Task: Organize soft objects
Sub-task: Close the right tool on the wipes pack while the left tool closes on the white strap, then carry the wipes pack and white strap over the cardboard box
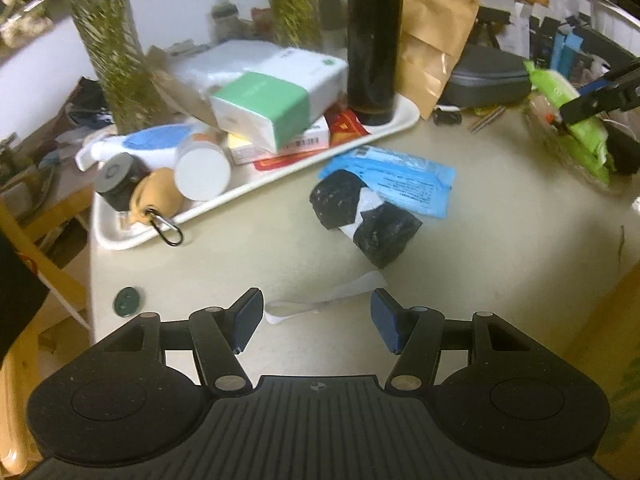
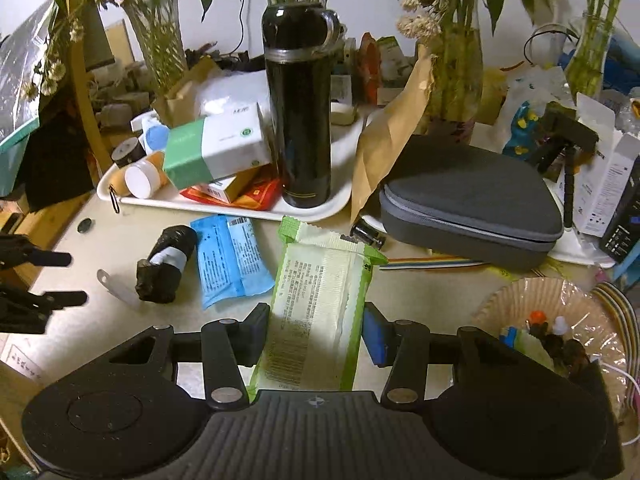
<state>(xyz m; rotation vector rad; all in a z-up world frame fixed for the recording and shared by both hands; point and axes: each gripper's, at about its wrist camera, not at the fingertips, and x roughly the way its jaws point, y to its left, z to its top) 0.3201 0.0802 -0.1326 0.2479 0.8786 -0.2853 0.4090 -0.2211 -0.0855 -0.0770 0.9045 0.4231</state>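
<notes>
My right gripper (image 2: 316, 328) is shut on a green wet-wipe pack (image 2: 320, 280), which it holds by the near end, raised off the cream table. Left of the pack lie a blue soft packet (image 2: 230, 260) and a black roll with a white band (image 2: 166, 264). In the left wrist view my left gripper (image 1: 316, 316) stands open and empty, just short of the black roll (image 1: 366, 216) and the blue packet (image 1: 400, 180). The right gripper (image 1: 596, 92) with the green pack (image 1: 576, 128) shows at that view's right edge. The left gripper (image 2: 64, 279) shows at the left edge of the right wrist view.
A white tray (image 2: 320, 212) behind the packets carries a black flask (image 2: 298, 120), boxes and small jars. A grey zip case (image 2: 468, 208) and a brown paper bag (image 2: 384, 140) sit to the right. A paper bowl (image 2: 560, 308) lies near right. A white paper strip (image 1: 320, 296) lies by the left fingers.
</notes>
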